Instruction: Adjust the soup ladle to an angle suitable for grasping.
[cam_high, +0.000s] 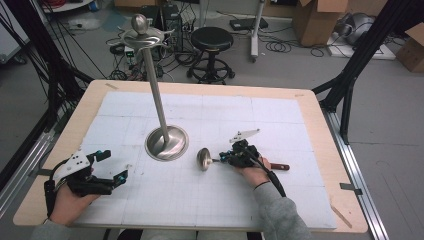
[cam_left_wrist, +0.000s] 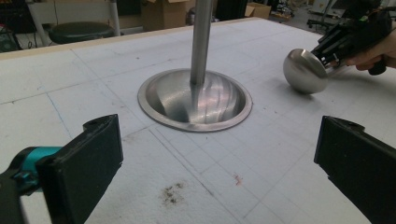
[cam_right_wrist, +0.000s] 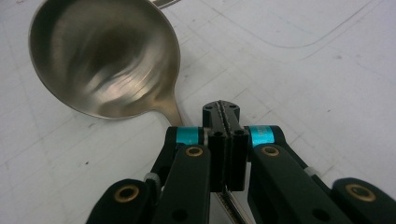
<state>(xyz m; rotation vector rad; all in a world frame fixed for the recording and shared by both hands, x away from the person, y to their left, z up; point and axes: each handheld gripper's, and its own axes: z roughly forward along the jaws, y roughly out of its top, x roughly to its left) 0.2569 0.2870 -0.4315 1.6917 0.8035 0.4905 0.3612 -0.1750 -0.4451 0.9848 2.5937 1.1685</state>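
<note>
A steel ladle lies low over the white mat, its bowl pointing left and its dark handle end sticking out past the person's right hand. My right gripper is shut on the thin ladle handle just behind the bowl, the jaws pressed together on it. The left gripper view shows the bowl held by that gripper. A tall steel stand with a dished round base and a hooked top rises mid-table. My left gripper stands open at front left, nothing between its jaws.
A white gridded mat covers the wooden table. Beyond the far edge stand a black stool, cardboard boxes and floor cables. Black frame posts flank the table on both sides.
</note>
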